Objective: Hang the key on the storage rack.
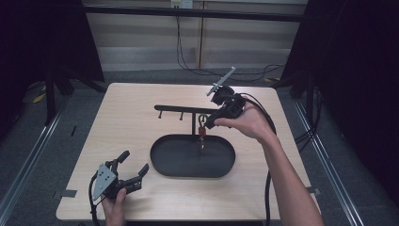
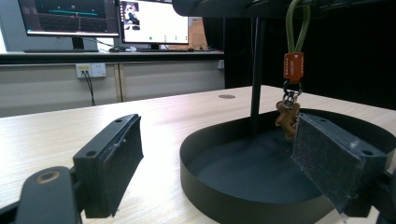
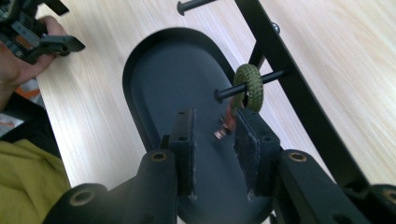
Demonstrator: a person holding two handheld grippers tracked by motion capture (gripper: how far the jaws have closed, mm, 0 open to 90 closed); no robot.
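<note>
A black stand has an oval tray (image 1: 160, 162) and a crossbar (image 1: 179, 108) on a post. From one peg (image 3: 268, 77) of the bar hangs a keychain (image 1: 202, 134), with a green cord loop (image 3: 250, 86), an orange tag (image 2: 293, 66) and a brown charm (image 2: 287, 119) over the tray. My right gripper (image 1: 207, 125) points down beside the peg. In the right gripper view its jaws (image 3: 212, 126) stand apart, the tag between them with no pad pressing on it. My left gripper (image 1: 129, 172) rests open near the front left table edge, aimed at the tray (image 2: 205, 186).
Two more pegs (image 1: 160, 115) stick out of the bar's left half. Bare wood lies left of and behind the stand. Monitors (image 2: 154, 21) sit on a shelf beyond the table. Cables (image 1: 268, 197) trail from the right gripper along the forearm.
</note>
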